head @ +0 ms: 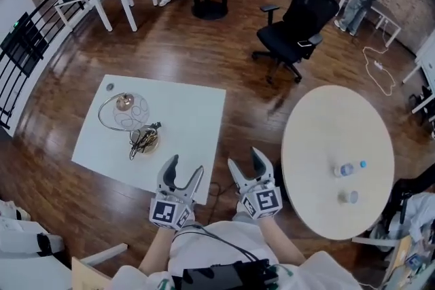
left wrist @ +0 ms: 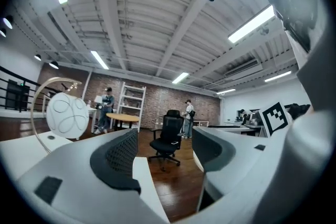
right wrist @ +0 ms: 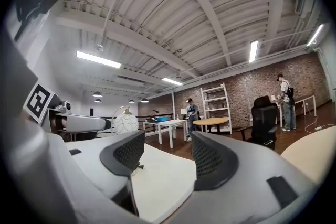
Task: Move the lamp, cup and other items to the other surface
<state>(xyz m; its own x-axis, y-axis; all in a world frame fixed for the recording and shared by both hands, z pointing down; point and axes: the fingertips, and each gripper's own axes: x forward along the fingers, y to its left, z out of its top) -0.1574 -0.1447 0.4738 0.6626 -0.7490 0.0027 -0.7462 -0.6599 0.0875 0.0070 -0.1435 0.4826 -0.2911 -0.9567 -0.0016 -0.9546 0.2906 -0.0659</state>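
Both tools are empty. The left gripper (head: 185, 166) and the right gripper (head: 246, 159) are held close to the body, in front of the gap between the two tables. Each has its jaws moderately apart, with only floor, table top and room showing between them.

The white globe lamp with a thin metal hoop (head: 124, 107) stands on the white square table (head: 197, 112), toward its left side. Just beside it lies a small round golden dish with dark tangled things (head: 144, 140). On the round beige table (head: 319, 119) at the right there is a small clear bottle with a blue cap (head: 345, 170), lying on its side, and near it a small clear cup-like thing (head: 349, 197). I judge that a part of the task is done and the hands are between two carries.

The next move calls for a reach forward and to the left over the white table, and probably a grip low on the lamp rather than on the globe, because the hoop looks thin.

What lies in the dish is too small to tell. A small dark spot (head: 110, 86) near the far left corner of the white table I cannot identify. The base of the lamp is not clear in any view, and I cannot say if the clear thing is really the cup
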